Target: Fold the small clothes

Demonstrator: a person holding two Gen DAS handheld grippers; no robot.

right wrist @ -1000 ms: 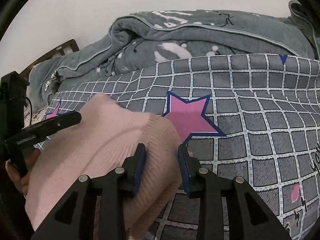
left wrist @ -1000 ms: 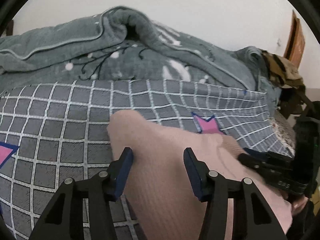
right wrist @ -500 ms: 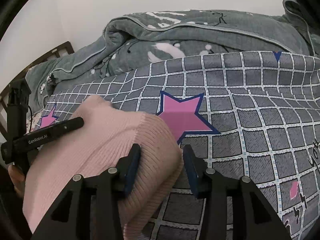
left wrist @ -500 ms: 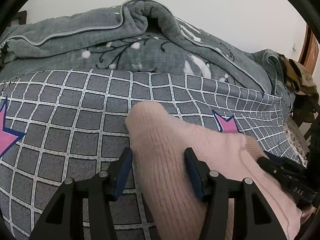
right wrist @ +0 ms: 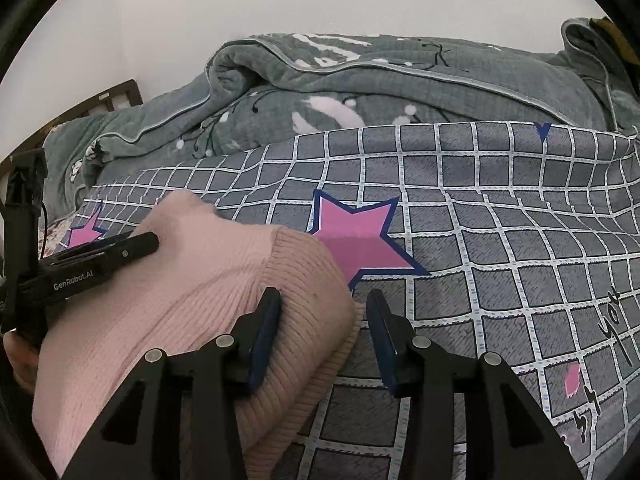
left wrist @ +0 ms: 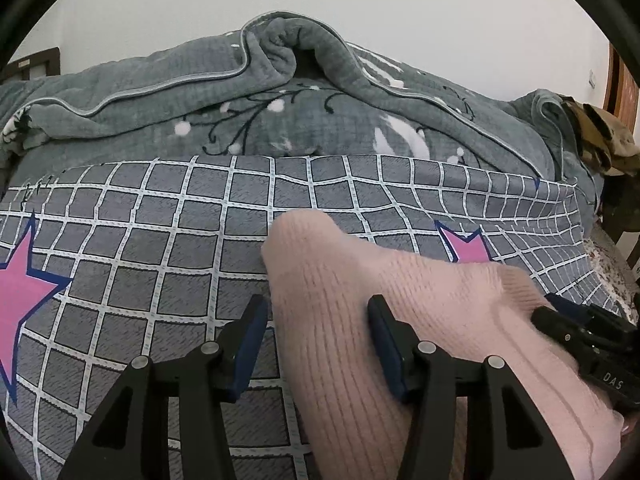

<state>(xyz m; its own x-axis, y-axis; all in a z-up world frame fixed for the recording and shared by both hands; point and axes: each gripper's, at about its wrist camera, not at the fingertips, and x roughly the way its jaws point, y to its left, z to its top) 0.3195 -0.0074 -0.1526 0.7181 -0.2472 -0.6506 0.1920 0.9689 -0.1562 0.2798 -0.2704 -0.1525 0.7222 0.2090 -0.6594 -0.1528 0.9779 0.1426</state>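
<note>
Knit garment [left wrist: 360, 320] on near part of checked sheet [left wrist: 160, 240]; rumpled blanket [left wrist: 280, 120] behind, at far side; wall [left wrist: 320, 0] beyond blanket.

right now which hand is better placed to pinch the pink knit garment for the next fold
Probably the right. The right tongs straddle the ribbed hem corner of the pink knit garment, a clear edge to pinch. The left tongs sit over its flat middle, with less to pinch.
</note>
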